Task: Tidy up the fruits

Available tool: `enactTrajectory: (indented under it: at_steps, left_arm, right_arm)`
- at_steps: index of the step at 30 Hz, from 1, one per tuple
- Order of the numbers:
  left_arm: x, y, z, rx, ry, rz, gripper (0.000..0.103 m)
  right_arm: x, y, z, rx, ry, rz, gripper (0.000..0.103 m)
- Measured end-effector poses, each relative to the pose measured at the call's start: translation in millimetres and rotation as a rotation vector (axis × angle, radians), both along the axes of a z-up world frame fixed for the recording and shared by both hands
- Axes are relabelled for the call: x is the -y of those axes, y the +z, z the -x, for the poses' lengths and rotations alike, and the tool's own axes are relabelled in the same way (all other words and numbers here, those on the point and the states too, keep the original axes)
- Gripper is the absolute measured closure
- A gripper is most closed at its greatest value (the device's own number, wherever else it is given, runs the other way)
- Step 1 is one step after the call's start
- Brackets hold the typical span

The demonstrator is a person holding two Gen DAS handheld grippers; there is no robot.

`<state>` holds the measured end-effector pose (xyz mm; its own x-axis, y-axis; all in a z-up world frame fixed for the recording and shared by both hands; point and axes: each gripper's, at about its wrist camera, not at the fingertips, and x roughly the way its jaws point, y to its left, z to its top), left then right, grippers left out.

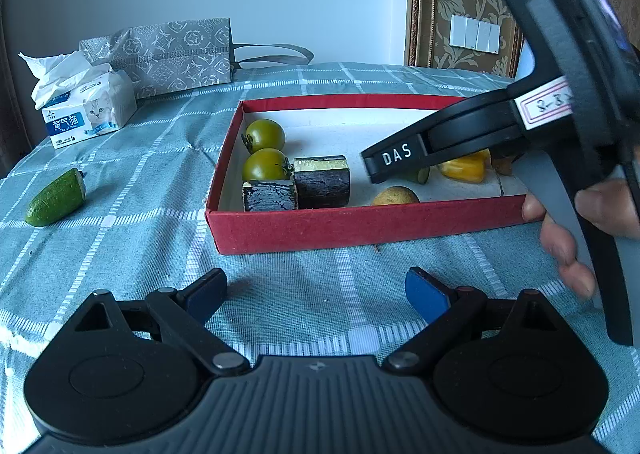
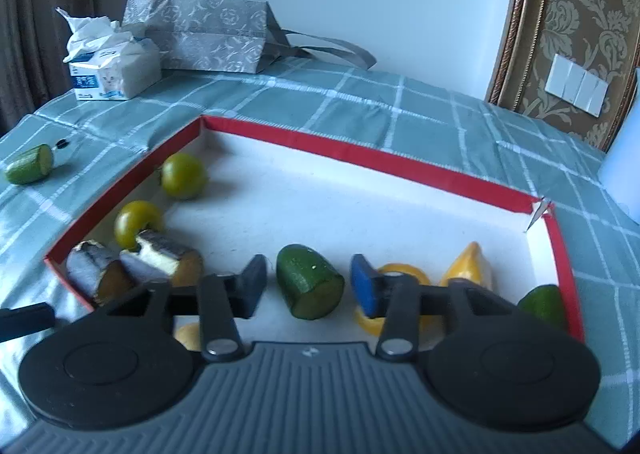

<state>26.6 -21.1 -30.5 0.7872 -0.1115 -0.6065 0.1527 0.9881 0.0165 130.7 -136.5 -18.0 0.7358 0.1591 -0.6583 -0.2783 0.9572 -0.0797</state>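
Where a teal plaid tablecloth covers the table, a tissue pack and a patterned grey gift bag sit far ahead-left of the right gripper, w/ a pale wall behind and gold damask wallpaper w/ a switch panel to the right. The red box lies under the right gripper: two green tomatoes and two dark eggplant chunks to its left, yellow pepper pieces to its right. Its jaws stand apart, a green cucumber piece between the pads, not pressed. Another cucumber piece lies on the cloth, outside the box, ahead-left of the left gripper, which is spread wide and empty.
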Motion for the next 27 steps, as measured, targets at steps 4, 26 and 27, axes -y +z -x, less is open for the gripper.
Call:
enactTrajectory:
  at_steps: [4, 26, 27]
  left_arm:
    - [-0.1, 0.0, 0.0, 0.000, 0.000, 0.000, 0.006]
    - [-3.5, 0.5, 0.7, 0.012, 0.013, 0.017, 0.006]
    - [-4.7, 0.8, 0.8, 0.015, 0.019, 0.022, 0.006]
  right_arm:
    - [-2.1, 4.4, 10.8, 0.022, -0.002, -0.021, 0.022]
    - [54.3, 13.7, 93.3, 0.269, -0.244, -0.202, 0.000]
    - [58.6, 11.1, 102.5, 0.284, -0.260, -0.218, 0.000]
